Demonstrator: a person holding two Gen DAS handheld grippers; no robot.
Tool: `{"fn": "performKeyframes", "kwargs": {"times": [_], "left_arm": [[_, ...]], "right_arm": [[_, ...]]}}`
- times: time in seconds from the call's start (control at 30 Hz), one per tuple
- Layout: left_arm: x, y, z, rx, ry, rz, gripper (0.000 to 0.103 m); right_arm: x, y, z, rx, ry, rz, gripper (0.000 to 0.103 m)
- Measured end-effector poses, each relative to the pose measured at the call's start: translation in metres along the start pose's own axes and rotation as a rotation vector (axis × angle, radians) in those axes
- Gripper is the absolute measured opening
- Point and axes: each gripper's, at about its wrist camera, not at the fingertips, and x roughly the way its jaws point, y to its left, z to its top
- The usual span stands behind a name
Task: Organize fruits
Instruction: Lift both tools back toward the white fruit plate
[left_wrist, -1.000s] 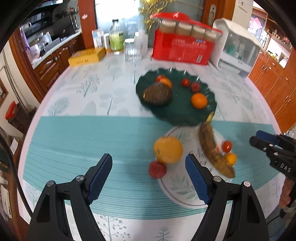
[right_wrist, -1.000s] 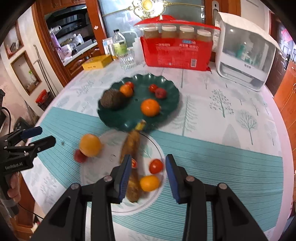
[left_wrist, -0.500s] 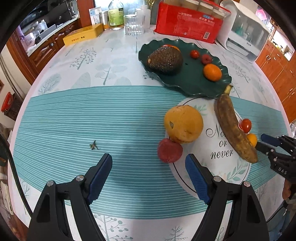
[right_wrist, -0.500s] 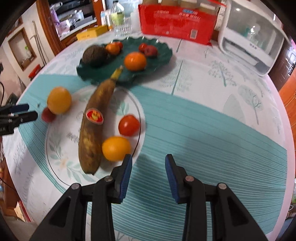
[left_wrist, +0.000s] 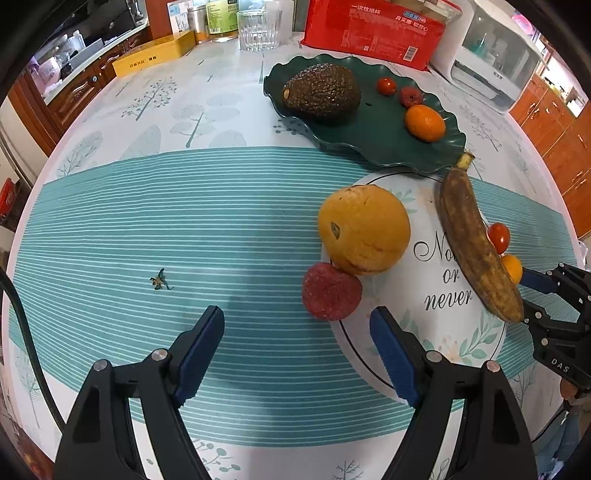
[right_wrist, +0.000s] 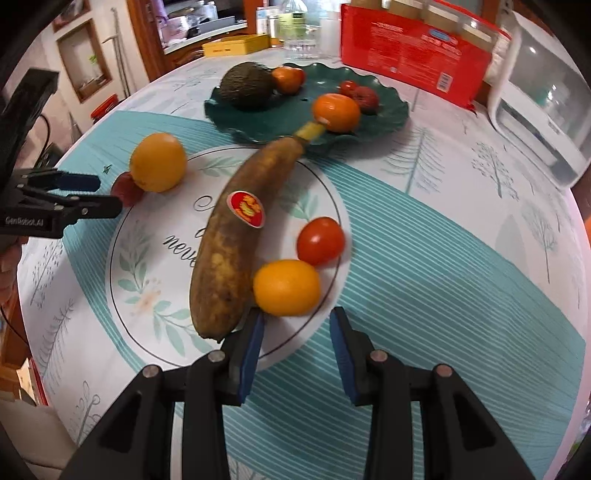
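Note:
My left gripper (left_wrist: 295, 323) stands open just above the striped cloth, with a red bumpy fruit (left_wrist: 330, 291) ahead of its right finger. That fruit touches a large orange (left_wrist: 364, 234) at the white plate's (left_wrist: 436, 332) edge. On the plate lie a brown banana (left_wrist: 476, 243), a tomato (right_wrist: 320, 241) and a small orange (right_wrist: 286, 288). My right gripper (right_wrist: 295, 320) is narrowly open and empty, its tips just short of the small orange. Behind, a green plate (left_wrist: 373, 144) holds an avocado (left_wrist: 321, 90), a mandarin (left_wrist: 424, 122) and two small red fruits.
At the back of the round table stand a red box (left_wrist: 373, 33), a drinking glass (left_wrist: 258, 31), a yellow box (left_wrist: 155, 57) and a white appliance (left_wrist: 491, 70). A small dry stem (left_wrist: 160, 282) lies on the cloth. Wooden cabinets surround the table.
Both grippers have come down toward the table, so the fruits loom larger. The right one has rolled and closed in on the small orange. Neither opening has changed.

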Motion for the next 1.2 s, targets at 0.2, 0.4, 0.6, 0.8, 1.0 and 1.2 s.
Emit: {"fn": "performKeyframes", "kwargs": {"times": [0.2,0.4,0.6,0.8,1.0,1.2], "left_arm": [[0.003,0.001,0.001,-0.007,0.006,-0.002,0.08],[0.009,0.002,0.002,-0.01,0.02,-0.008,0.08],[0.012,0.002,0.003,-0.017,0.022,-0.013,0.08],[0.013,0.0,0.004,-0.009,0.016,-0.02,0.079],[0.014,-0.005,0.007,0.005,0.013,-0.037,0.078],[0.014,-0.008,0.011,0.021,0.007,-0.045,0.067]], "right_arm": [[0.002,0.007,0.004,-0.026,-0.019,0.019,0.037],[0.004,0.022,0.006,-0.096,-0.05,0.001,0.037],[0.004,0.028,0.006,-0.135,-0.073,0.002,0.037],[0.005,0.016,0.007,-0.08,-0.105,-0.011,0.037],[0.006,0.013,0.007,-0.064,-0.117,-0.009,0.037],[0.009,0.014,0.011,-0.053,-0.134,-0.023,0.037]]}}
